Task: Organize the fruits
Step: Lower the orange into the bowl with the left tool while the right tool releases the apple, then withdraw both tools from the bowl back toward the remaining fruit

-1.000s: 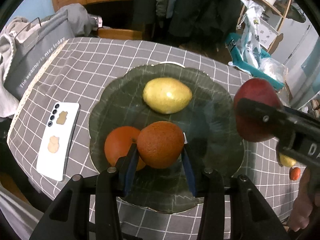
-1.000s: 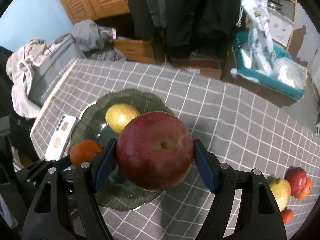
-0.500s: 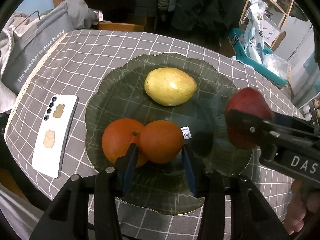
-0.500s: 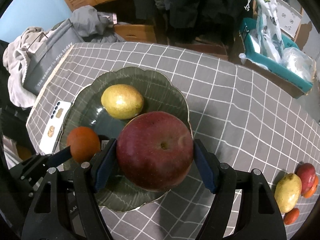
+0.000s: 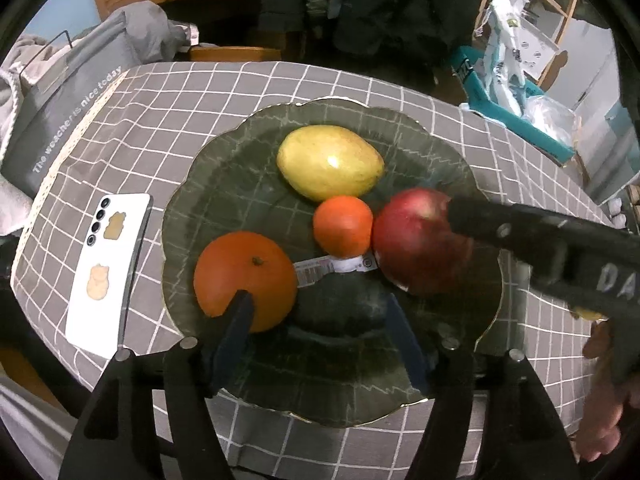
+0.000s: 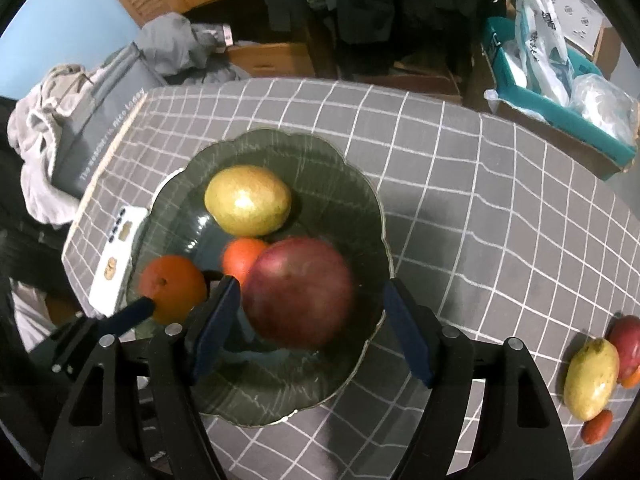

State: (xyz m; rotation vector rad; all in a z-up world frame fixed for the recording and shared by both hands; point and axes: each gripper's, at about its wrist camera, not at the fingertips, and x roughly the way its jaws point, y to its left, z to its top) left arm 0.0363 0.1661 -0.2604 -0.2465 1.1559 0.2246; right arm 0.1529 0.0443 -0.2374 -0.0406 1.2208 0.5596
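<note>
The step in hand was the set-down on the dark green plate [image 5: 240, 184]. The left gripper [image 5: 317, 300] had just been opening its jaws, and they stood parted with nothing between them. The small orange [image 5: 342, 226] lay ahead of the gap, clear of both pads and touching the red apple [image 5: 416, 240] off toward the right jaw. A larger orange [image 5: 244, 276] sat at the tip of the left jaw, just outside the gap. The yellow fruit [image 5: 330, 162] lay farther ahead, beyond the small orange.

The right gripper [image 6: 310, 286] stood wide around the apple. From its own camera the apple sat between the jaws, close to the left pad, with a plain gap before the right pad. It looked to be resting on the plate rather than squeezed, so I judged it let go, though blur softened its edges.

Four fruits were thus on the plate. More waited on the checked table [image 6: 480, 200], well off to the right of the right jaws: a second yellow fruit [image 6: 592, 380], a red one [image 6: 628, 340] and a small orange-red one [image 6: 598, 426].

The next move probably called for both grippers to lift straight away from the plate without nudging the round fruit, which would roll easily. The right one could then swing out to the waiting group.
</note>
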